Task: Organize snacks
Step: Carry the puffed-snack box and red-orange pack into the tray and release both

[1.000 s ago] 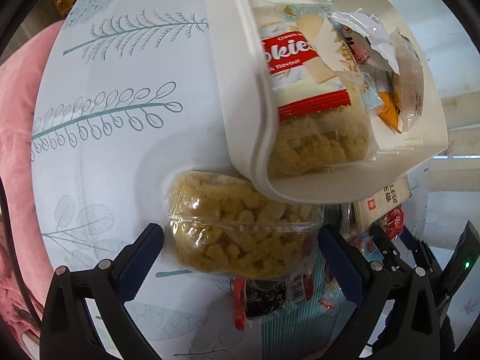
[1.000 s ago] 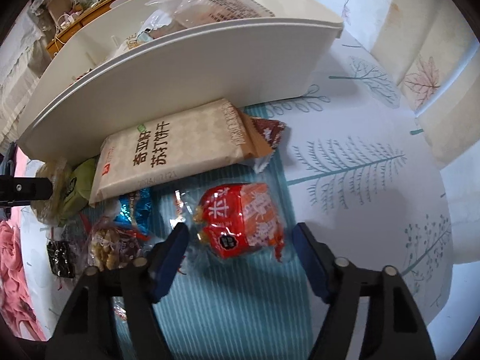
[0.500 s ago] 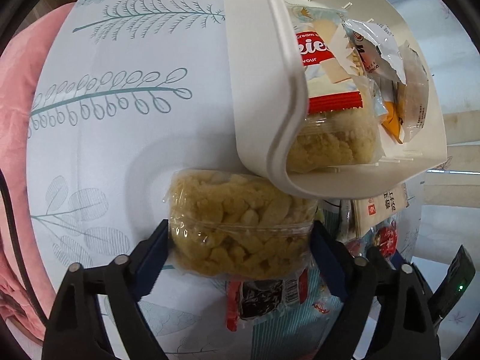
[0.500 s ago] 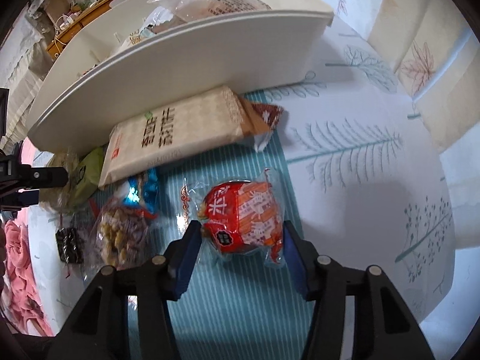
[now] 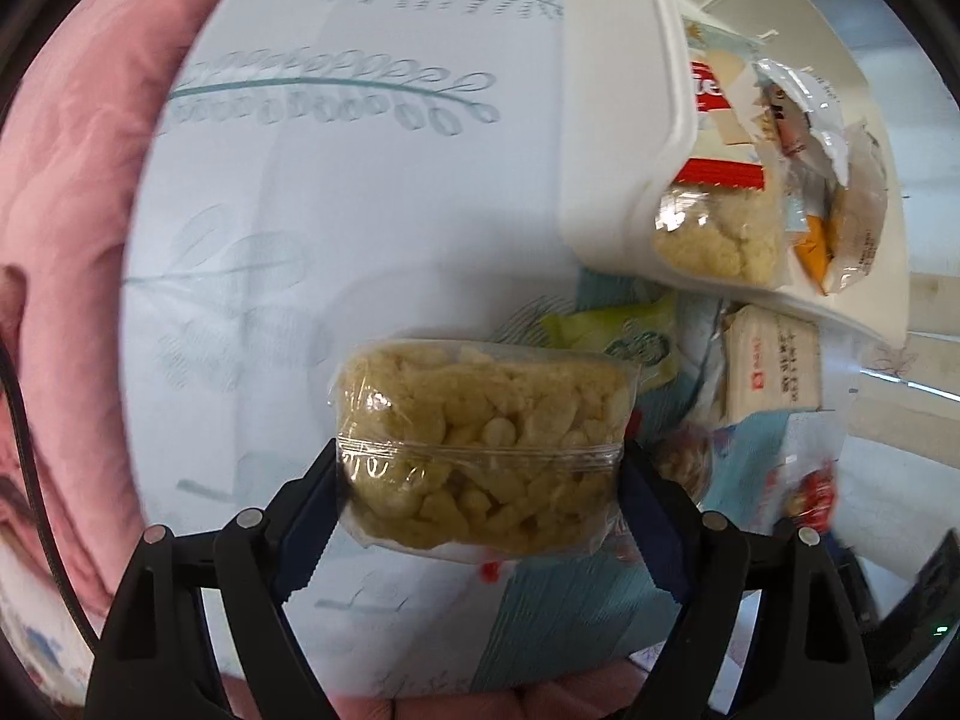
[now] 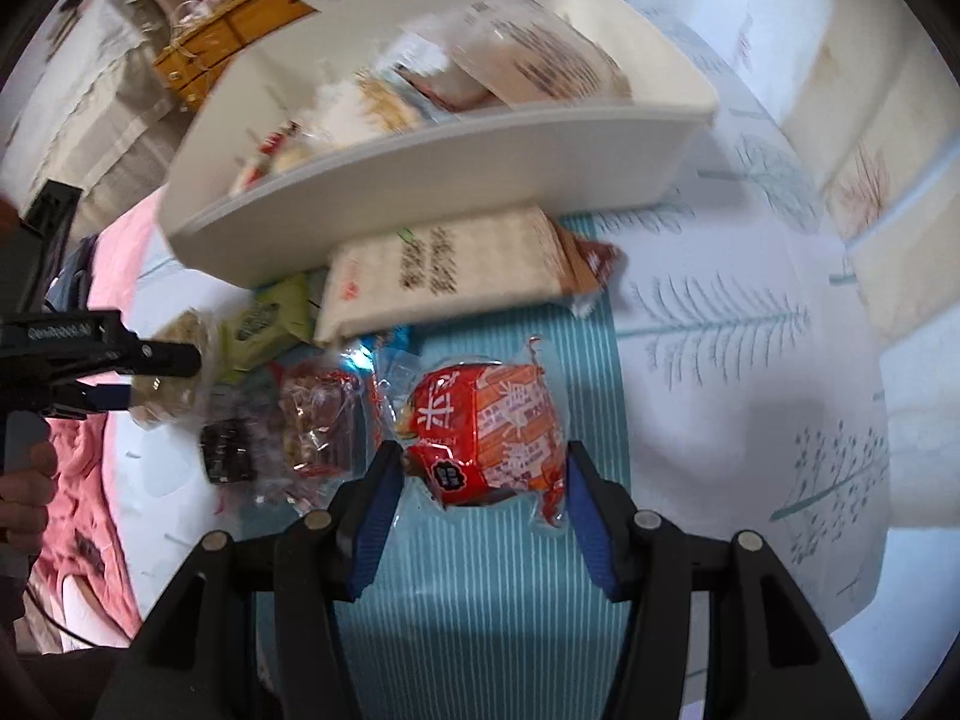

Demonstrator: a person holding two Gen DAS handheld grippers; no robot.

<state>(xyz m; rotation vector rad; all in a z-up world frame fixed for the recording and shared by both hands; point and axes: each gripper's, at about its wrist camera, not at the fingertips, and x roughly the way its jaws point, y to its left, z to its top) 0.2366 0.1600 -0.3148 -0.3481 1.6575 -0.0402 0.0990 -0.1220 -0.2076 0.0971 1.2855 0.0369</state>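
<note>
My left gripper (image 5: 480, 474) is shut on a clear pack of yellow puffed rice snack (image 5: 480, 444) and holds it lifted above the table. It also shows in the right wrist view (image 6: 174, 372). My right gripper (image 6: 480, 480) is shut on a red snack packet (image 6: 486, 432) and holds it above the teal striped mat (image 6: 480, 612). The white bin (image 5: 624, 120) with several snack packs in it stands behind; it shows in the right wrist view too (image 6: 456, 180).
Loose snacks lie by the bin: a beige cracker pack (image 6: 444, 276), a green packet (image 6: 270, 324), a clear nut packet (image 6: 312, 420) and a dark packet (image 6: 228, 456). Pink cloth (image 5: 66, 180) lies at the table's left edge. The tablecloth has a leaf print.
My left gripper closed on the puffed snack and lifted it back from the bin. My right gripper closed on the red packet and rose with it.
</note>
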